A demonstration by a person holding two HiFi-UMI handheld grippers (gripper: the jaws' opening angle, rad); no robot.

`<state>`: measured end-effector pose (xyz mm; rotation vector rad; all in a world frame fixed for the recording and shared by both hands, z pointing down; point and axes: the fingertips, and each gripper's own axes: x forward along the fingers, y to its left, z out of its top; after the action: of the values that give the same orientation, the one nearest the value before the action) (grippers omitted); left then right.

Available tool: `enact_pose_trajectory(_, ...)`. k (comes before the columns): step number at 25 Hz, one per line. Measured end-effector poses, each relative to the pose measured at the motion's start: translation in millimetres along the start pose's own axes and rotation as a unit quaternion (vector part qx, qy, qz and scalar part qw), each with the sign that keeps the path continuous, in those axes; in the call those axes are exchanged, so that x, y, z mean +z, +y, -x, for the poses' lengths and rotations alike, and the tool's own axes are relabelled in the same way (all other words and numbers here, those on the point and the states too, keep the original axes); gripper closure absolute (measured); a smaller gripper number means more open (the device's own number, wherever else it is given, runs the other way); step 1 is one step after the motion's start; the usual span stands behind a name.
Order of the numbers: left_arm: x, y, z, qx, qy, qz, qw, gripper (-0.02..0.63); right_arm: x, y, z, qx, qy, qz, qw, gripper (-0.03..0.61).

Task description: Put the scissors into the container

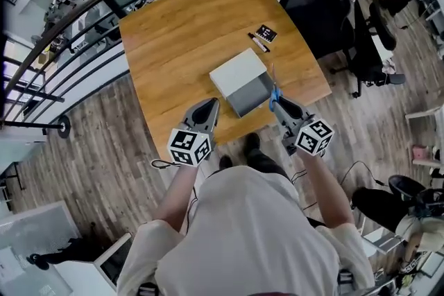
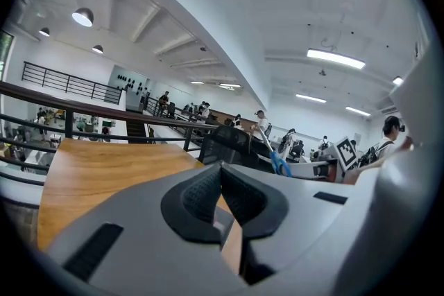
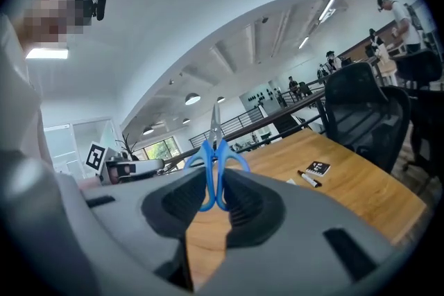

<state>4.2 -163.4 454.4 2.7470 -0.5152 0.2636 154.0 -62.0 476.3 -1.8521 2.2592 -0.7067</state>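
Note:
Blue-handled scissors (image 1: 274,91) (image 3: 214,164) stand blades-up in my right gripper (image 1: 282,105) (image 3: 214,199), which is shut on their handles, just right of the container. The container (image 1: 243,82) is a white-topped grey box, its open grey side facing me, near the table's front edge. My left gripper (image 1: 205,114) (image 2: 222,199) hangs at the table's near edge, left of the box, shut with nothing between its pads. From the left gripper view the scissors (image 2: 278,160) show far to the right.
A black marker (image 1: 259,43) (image 3: 309,179) and a small black card (image 1: 266,32) (image 3: 319,168) lie behind the box on the wooden table (image 1: 180,31). Black office chairs (image 1: 322,3) stand to the right. A dark railing (image 1: 62,31) curves round the far side.

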Motion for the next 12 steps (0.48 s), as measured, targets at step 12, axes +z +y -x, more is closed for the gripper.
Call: enact_pose_trajectory(12, -12.1, 19.5, -53.5, 0.078, 0.006, 0.036, 0.9963, 0.620, -12.5, -76.2, -51.7, 0.053, 0.093, 0.014, 0.994, 0.495)
